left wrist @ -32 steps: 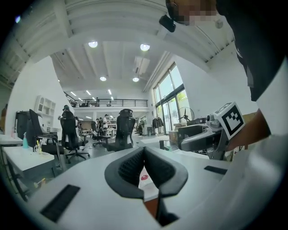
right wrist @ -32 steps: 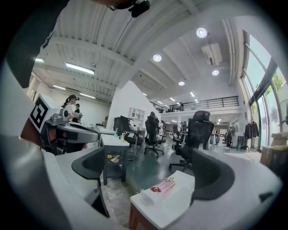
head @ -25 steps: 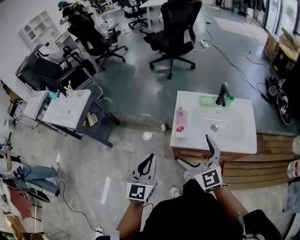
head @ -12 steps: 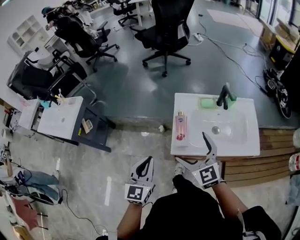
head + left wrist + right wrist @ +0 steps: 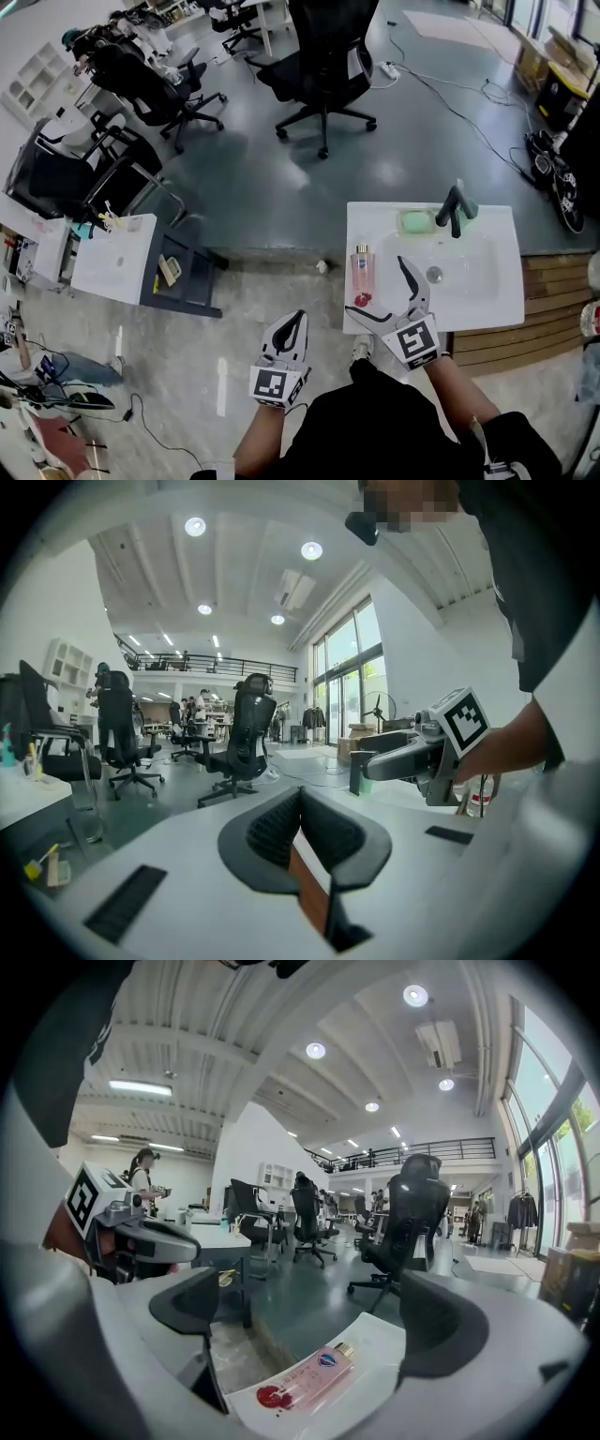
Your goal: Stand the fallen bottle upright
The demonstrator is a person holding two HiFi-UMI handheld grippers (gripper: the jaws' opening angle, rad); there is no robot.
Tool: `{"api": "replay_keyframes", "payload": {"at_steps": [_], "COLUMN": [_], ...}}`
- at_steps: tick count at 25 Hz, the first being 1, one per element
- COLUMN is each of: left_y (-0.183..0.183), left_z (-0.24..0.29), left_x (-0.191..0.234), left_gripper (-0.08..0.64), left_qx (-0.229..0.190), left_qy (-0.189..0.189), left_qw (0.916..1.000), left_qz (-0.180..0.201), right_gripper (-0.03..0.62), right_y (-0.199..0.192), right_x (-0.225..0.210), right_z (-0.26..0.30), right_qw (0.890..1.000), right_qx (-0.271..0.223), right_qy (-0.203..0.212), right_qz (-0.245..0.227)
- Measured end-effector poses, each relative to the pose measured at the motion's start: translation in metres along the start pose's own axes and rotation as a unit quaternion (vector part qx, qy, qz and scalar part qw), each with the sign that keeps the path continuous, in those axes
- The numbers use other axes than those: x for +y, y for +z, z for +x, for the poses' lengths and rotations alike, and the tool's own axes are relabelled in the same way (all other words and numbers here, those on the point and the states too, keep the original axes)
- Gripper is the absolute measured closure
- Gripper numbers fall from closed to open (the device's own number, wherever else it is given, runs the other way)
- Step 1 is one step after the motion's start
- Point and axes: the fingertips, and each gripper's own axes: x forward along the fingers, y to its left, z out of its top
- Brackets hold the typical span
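Evidently the washbasin (image 5: pixel 487 281) has been closed in on over the last second. The right gripper (image 5: pixel 377 287) has been carried forward to its near left corner and is held low, jaws spread wide and empty. The bottle (image 5: pixel 309 1379) is seen lying flat just ahead of and below those jaws, cap pointing away, so a grasp is judged close. The left gripper (image 5: pixel 294 323) is kept back, jaws shut on nothing.
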Motion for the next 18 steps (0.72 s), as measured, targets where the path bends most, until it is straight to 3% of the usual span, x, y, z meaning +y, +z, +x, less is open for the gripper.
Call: {"api": "replay_keyframes", "payload": {"at_steps": [10, 18], "left_y": [0.015, 0.01], "left_z": [0.067, 0.101], "left_x": [0.021, 0.043], "left_gripper": [0.543, 0.545], "left_qx": [0.016, 0.03], "left_qy": [-0.033, -0.035], "left_qw": [0.9993, 0.9989], "left_qz": [-0.006, -0.006], "right_gripper": [-0.006, -0.006], "right_y": [-0.032, -0.072], "right_x": [-0.032, -0.045], "right_z": [0.044, 0.07], "right_qw": [0.996, 0.987], "right_qx": [0.064, 0.108], "right_qy": [-0.012, -0.031], "right_qz": [0.065, 0.111]}}
